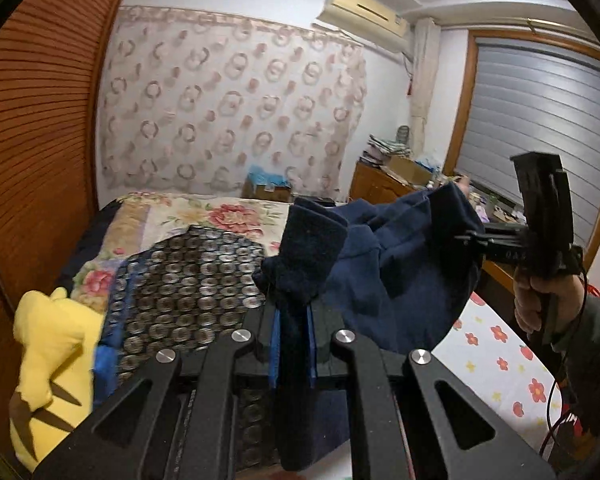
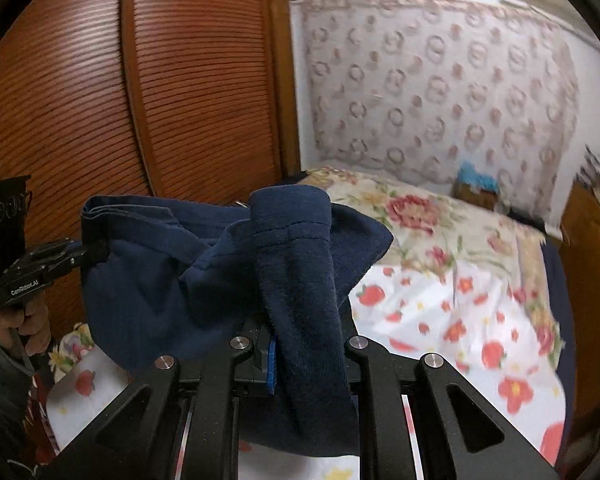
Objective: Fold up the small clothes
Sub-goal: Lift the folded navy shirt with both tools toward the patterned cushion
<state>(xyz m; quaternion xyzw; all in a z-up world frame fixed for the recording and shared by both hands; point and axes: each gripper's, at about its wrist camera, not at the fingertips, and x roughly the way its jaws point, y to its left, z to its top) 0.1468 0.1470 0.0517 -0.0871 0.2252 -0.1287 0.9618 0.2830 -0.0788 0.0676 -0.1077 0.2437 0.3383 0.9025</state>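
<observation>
I had the left hand-held gripper (image 1: 294,312) clamped on one edge of the small navy-blue knit garment (image 1: 396,264), its blue-padded jaws pinched tight around a thick fold of cloth. My right hand-held gripper (image 2: 296,344) gripped the opposite edge the same way. The garment hung stretched and sagging between the two, lifted above the bed with the white flower-print sheet (image 2: 432,320). A yellow plush toy (image 1: 52,360) lay on the bed, beside a dark coin-patterned cloth (image 1: 188,280).
</observation>
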